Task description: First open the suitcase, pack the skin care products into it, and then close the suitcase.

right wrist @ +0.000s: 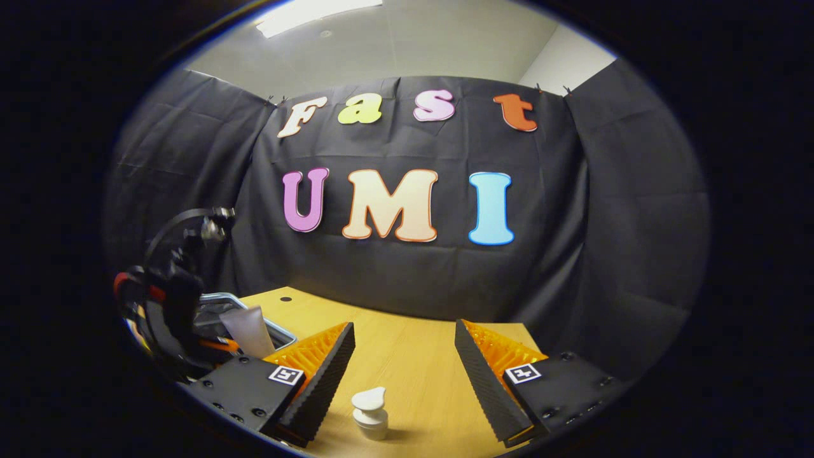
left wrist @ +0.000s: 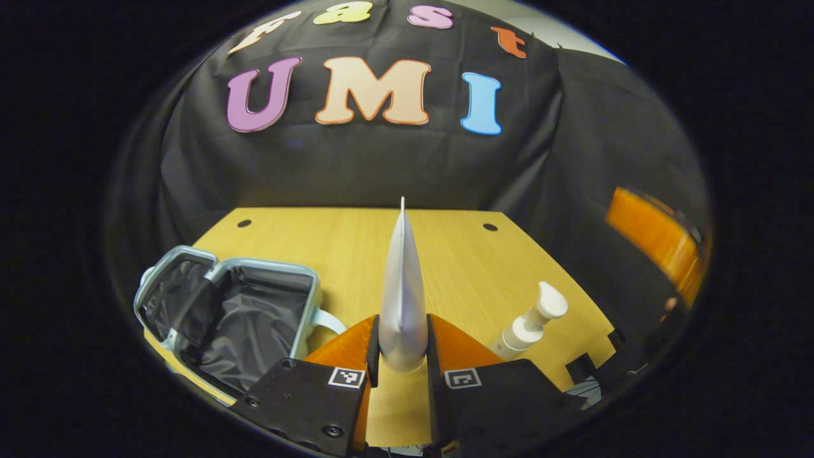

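My left gripper (left wrist: 402,327) is shut on a pale squeeze tube (left wrist: 402,280) that stands upright between its fingers, above the wooden table (left wrist: 458,254). The small grey suitcase (left wrist: 222,312) lies open to its left, its dark lining showing. A white pump bottle (left wrist: 531,321) stands on the table to the right. In the right gripper view, my right gripper (right wrist: 404,372) is open, with the pump bottle (right wrist: 370,413) below and between its fingers, untouched. Far left there, the left gripper (right wrist: 226,343) holds the tube (right wrist: 249,331) beside the suitcase rim (right wrist: 280,332).
Black cloth walls close off the back and sides of the table. A blurred orange object (left wrist: 655,242) sits off the table's right edge in the left gripper view. Two small holes (left wrist: 489,226) mark the table's far corners.
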The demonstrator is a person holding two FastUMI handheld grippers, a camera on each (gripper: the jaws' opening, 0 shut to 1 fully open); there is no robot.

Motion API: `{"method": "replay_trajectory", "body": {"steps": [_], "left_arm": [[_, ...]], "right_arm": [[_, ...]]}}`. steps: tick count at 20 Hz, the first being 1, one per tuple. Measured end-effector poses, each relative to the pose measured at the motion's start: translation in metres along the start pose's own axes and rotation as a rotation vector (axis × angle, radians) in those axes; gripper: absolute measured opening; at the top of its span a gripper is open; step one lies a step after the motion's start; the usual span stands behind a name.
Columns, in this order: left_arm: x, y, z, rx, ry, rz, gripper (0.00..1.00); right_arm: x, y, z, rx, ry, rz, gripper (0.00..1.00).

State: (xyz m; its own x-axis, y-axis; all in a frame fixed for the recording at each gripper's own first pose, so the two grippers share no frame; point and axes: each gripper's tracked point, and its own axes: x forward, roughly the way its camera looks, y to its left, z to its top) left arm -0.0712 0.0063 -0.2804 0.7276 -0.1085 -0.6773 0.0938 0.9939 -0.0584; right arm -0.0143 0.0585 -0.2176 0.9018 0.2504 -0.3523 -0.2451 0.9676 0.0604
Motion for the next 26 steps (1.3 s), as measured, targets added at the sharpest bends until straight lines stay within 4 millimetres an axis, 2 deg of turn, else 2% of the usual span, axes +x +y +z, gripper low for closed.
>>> {"method": "replay_trajectory", "body": {"steps": [6,10,15,21,22,23,25,26], "left_arm": [[-0.037,0.019,0.039,0.011,-0.074,0.056,0.31],[-0.055,0.031,0.054,0.02,-0.097,0.094,0.31],[-0.07,0.046,0.053,0.016,-0.09,0.138,0.3],[-0.083,0.069,0.053,0.011,-0.078,0.197,0.31],[-0.085,0.074,0.053,0.011,-0.078,0.206,0.33],[-0.087,0.079,0.053,0.014,-0.075,0.218,0.31],[-0.092,0.088,0.053,0.019,-0.073,0.246,0.31],[-0.093,0.093,0.053,0.02,-0.07,0.259,0.31]], "right_arm": [[0.018,0.018,-0.058,-0.032,0.093,0.046,0.99],[0.024,0.019,-0.113,-0.052,0.186,0.048,0.99],[0.025,0.02,-0.176,-0.076,0.294,0.056,0.99],[0.019,0.026,-0.231,-0.098,0.403,0.08,0.99],[0.018,0.028,-0.235,-0.085,0.415,0.089,0.98],[0.017,0.026,-0.233,-0.07,0.414,0.078,0.83],[0.016,0.03,-0.232,-0.028,0.424,0.099,0.61],[0.016,0.03,-0.227,-0.024,0.41,0.103,0.6]]}}
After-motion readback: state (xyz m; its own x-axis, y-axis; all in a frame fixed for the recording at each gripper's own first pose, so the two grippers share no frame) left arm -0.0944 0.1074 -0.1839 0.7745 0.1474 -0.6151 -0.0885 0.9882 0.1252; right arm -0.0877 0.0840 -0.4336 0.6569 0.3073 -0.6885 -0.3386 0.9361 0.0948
